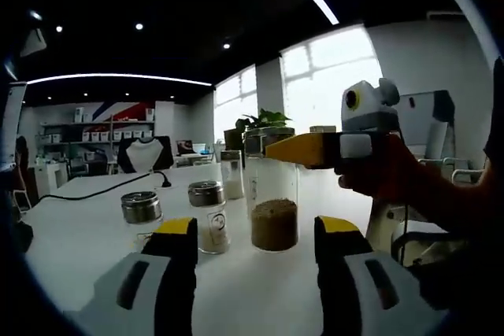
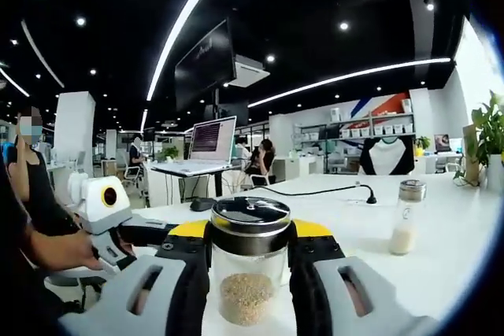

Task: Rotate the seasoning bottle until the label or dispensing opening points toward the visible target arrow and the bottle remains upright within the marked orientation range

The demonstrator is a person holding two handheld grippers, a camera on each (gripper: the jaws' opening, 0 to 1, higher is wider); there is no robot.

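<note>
Our right gripper [image 2: 248, 261] has its yellow-tipped fingers [image 2: 189, 230] closed around the seasoning bottle [image 2: 247, 269], which stands upright on the white table [image 2: 441, 273]; our left gripper [image 1: 256, 230] is spread wide, holding nothing, just short of it. The bottle is clear glass, cylindrical, with a brushed-metal cap and brown granules at the bottom. Beyond stand a smaller shaker [image 1: 208, 214] of white powder and a low metal tin [image 1: 141, 207].

Open office [image 2: 236, 155], ceiling light strips [image 2: 189, 17], windows [image 1: 331, 76]
</note>
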